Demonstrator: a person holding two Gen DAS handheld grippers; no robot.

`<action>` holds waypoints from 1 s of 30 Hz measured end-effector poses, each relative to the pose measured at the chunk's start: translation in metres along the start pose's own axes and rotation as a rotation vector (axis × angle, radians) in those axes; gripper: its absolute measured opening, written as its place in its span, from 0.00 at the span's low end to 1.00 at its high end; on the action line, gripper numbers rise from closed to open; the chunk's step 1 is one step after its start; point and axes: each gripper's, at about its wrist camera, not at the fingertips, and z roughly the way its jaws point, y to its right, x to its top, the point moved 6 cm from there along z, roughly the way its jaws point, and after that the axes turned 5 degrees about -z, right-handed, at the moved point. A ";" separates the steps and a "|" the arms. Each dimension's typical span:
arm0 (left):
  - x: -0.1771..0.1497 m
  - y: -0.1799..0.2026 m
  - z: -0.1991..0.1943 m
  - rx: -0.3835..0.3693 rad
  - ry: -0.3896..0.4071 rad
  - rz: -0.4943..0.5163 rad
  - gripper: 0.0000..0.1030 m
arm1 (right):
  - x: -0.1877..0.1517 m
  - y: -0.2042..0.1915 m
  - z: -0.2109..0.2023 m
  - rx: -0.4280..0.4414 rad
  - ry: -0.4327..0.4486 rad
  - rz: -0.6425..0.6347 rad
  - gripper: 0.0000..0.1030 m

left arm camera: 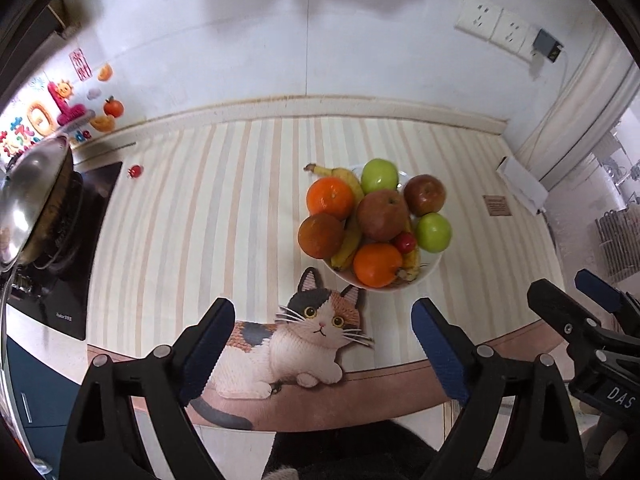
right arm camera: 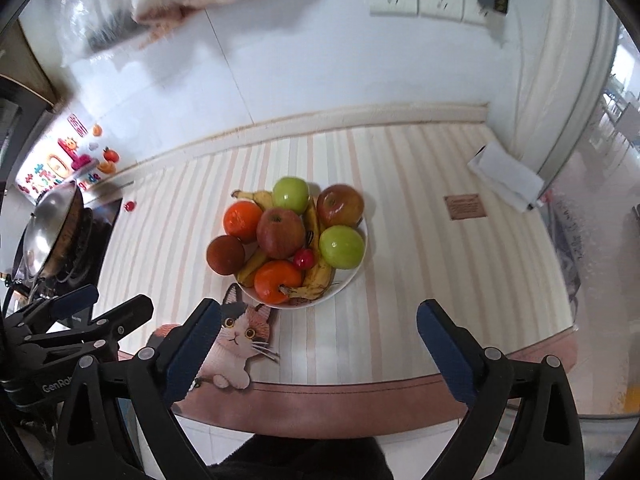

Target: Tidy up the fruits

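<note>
The fruits are all piled in the white bowl [left arm camera: 430, 268] on the striped desk [left arm camera: 200, 220], so they stay together and cannot roll off. The left tool [left arm camera: 322, 344] and the right tool [right arm camera: 318, 344] hang above the near edge, tipped down at the bowl, both wide open and holding nothing.

Both tools are held side by side, tilted steeply downward. The left tool [left arm camera: 323, 344] is spread wide with nothing gripped. The right tool [right arm camera: 319, 342] is likewise spread wide and empty.
</note>
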 end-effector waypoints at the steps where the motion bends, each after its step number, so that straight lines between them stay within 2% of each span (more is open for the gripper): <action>1: -0.002 0.001 -0.009 -0.004 0.017 -0.003 0.88 | -0.002 0.000 -0.013 0.000 0.021 -0.001 0.97; 9: -0.028 0.009 -0.071 0.002 0.136 -0.040 0.88 | -0.026 0.004 -0.085 -0.002 0.125 -0.040 0.97; 14: -0.059 0.013 -0.111 0.014 0.201 -0.066 0.88 | -0.054 0.006 -0.127 0.006 0.174 -0.065 0.97; 21: -0.095 0.015 -0.153 0.032 0.246 -0.083 0.88 | -0.092 0.004 -0.184 0.015 0.220 -0.106 0.98; 30: -0.129 0.006 -0.195 0.042 0.298 -0.078 0.88 | -0.120 -0.012 -0.239 -0.007 0.289 -0.124 0.98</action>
